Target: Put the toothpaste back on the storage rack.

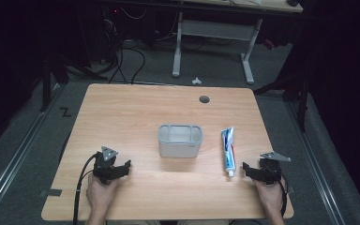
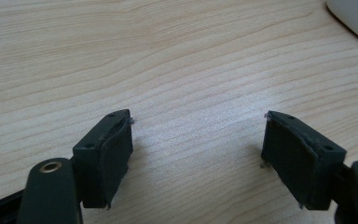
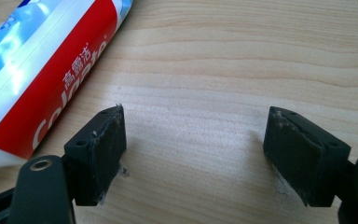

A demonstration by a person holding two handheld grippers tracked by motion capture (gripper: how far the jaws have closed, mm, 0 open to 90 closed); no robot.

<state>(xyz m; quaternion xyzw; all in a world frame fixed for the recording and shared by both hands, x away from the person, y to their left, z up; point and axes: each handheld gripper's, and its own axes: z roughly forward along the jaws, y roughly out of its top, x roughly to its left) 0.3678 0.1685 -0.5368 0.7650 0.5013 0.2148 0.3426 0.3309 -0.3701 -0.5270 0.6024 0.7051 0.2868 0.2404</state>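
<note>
Right gripper (image 1: 246,168) sits wide open beside the red, white and blue toothpaste tube (image 1: 228,150) lying right of the grey plastic holder (image 1: 180,140); best grab mid-body. Left gripper (image 1: 123,167) open, idle

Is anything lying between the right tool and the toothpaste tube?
No. In the high view, only a short stretch of bare table separates the right tool from the toothpaste tube.

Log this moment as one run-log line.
left gripper: open, empty | right gripper: open, beside toothpaste tube | grey bin: table centre
</note>
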